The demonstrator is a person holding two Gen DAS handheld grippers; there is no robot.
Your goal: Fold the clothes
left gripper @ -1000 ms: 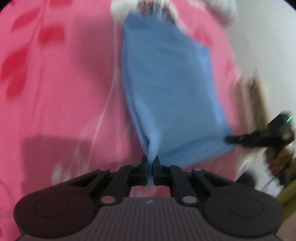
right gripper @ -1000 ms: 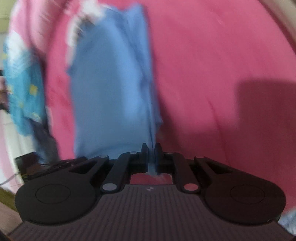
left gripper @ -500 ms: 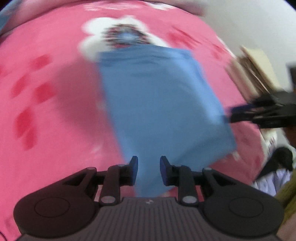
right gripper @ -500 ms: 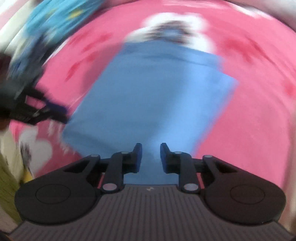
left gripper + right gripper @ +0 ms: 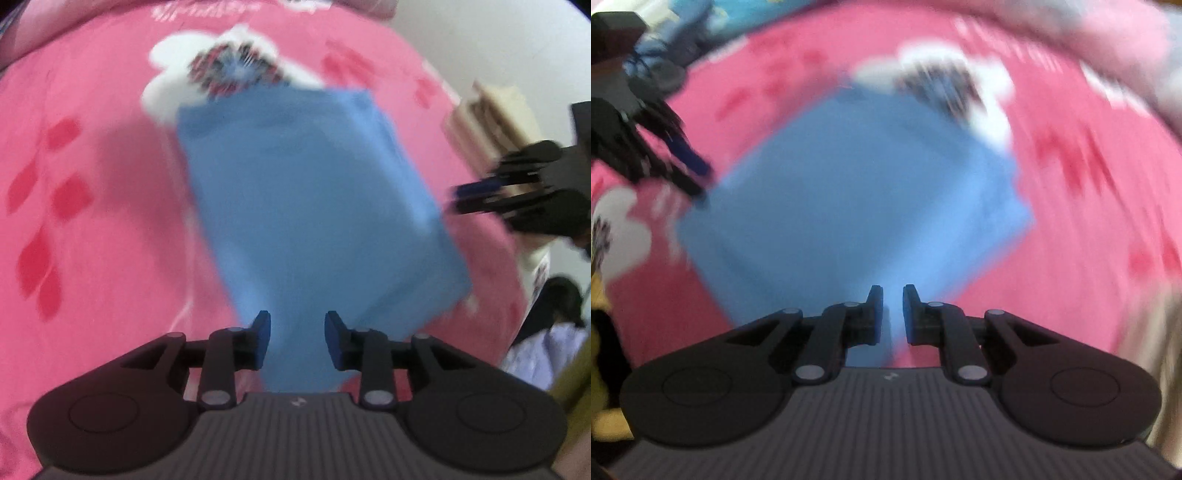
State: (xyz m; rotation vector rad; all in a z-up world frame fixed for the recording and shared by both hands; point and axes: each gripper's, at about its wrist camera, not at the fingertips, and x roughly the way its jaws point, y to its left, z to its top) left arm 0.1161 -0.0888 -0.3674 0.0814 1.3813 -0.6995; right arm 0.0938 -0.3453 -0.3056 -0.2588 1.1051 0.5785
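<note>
A light blue folded cloth (image 5: 306, 206) lies flat on the pink bedspread (image 5: 92, 258), blurred by motion. My left gripper (image 5: 297, 317) hovers over the cloth's near corner, open, with nothing between its fingers. In the right wrist view the same cloth (image 5: 857, 206) fills the middle. My right gripper (image 5: 892, 295) hangs above its near edge, open by a narrow gap and holding nothing. Each gripper shows in the other's view: the right gripper (image 5: 491, 192) at the cloth's right edge, the left gripper (image 5: 683, 162) at its left corner.
The bedspread has a white flower print (image 5: 229, 70) just beyond the cloth. A beige stack (image 5: 495, 118) and pale purple fabric (image 5: 546, 350) lie off the bed's right side. Blue patterned fabric (image 5: 701, 11) sits at the far left edge.
Both grippers were shut on the hanging cloth a second ago; they have let go and it now lies flat. The right gripper's gap has narrowed since half a second ago.
</note>
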